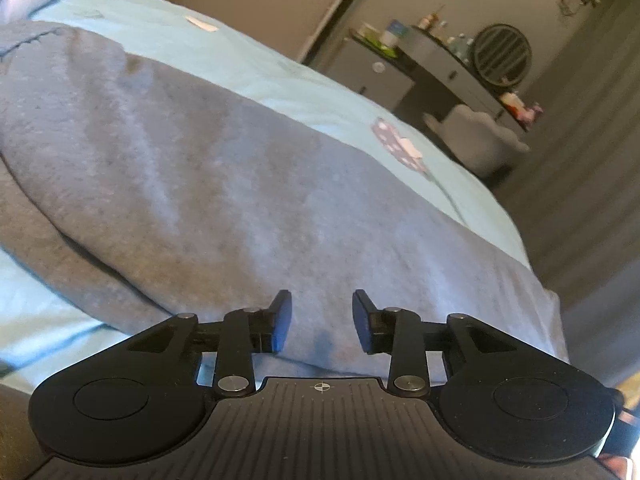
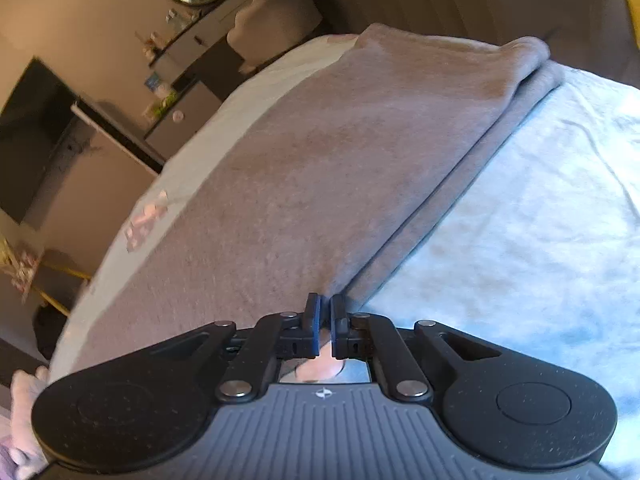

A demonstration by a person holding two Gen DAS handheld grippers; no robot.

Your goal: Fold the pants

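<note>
Grey sweatpants (image 1: pixel 224 184) lie spread on a light blue bedsheet (image 1: pixel 280 76). My left gripper (image 1: pixel 322 322) is open, its fingers just above the pants' near edge with cloth between them but not pinched. In the right wrist view the pants (image 2: pixel 320 152) look brownish grey, with one leg laid over the other and a double edge running along the right side. My right gripper (image 2: pixel 325 320) is shut on the near edge of the pants, with a fold of cloth pinched between the pads.
The bed edge (image 1: pixel 516 236) drops to a dark floor on the right. A dresser with bottles and a round mirror (image 1: pixel 502 54) stands beyond, with a grey chair (image 1: pixel 480 140). A TV (image 2: pixel 28 120) hangs on the wall. A patterned patch (image 1: pixel 400 148) marks the sheet.
</note>
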